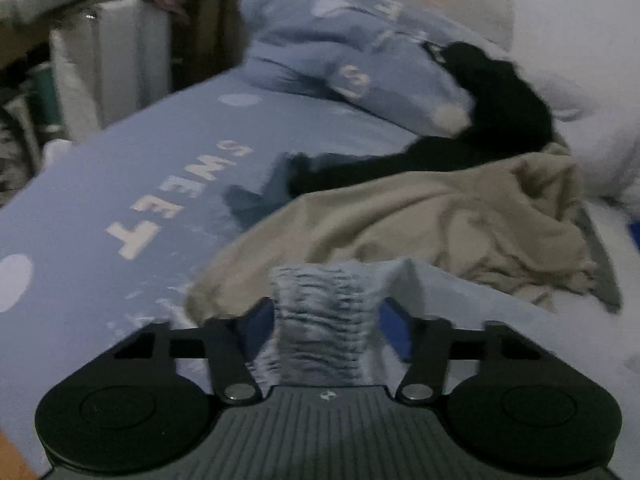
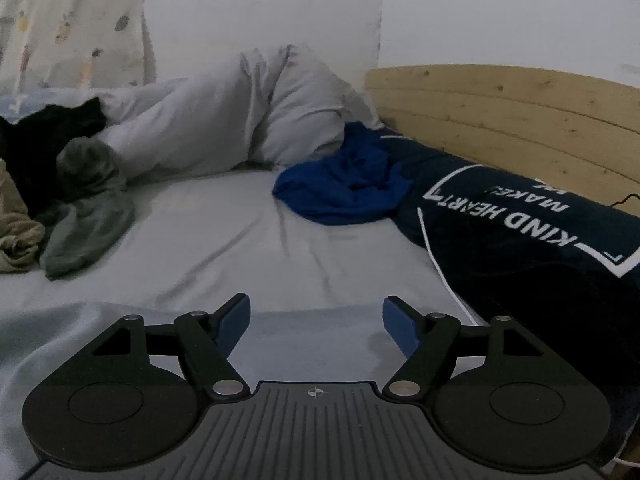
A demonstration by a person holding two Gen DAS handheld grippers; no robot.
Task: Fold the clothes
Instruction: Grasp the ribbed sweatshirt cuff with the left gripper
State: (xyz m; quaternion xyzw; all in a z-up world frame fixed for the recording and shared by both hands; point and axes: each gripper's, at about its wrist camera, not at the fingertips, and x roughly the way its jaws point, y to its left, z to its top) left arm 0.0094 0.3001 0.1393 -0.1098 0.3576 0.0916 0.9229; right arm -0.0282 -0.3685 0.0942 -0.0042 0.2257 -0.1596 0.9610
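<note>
Two grippers: left gripper (image 1: 326, 318) jaws clenched on pale ribbed garment (image 1: 324, 320) (blurred), right gripper (image 2: 316, 320) jaws released.

Blue garment (image 2: 344, 184) beside navy pillow (image 2: 520, 232)

bare sheet (image 2: 224, 240) ahead, navy bolster (image 2: 520, 240) right

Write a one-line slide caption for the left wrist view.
Left gripper clamps a light-blue ribbed garment before beige and black clothes.
</note>
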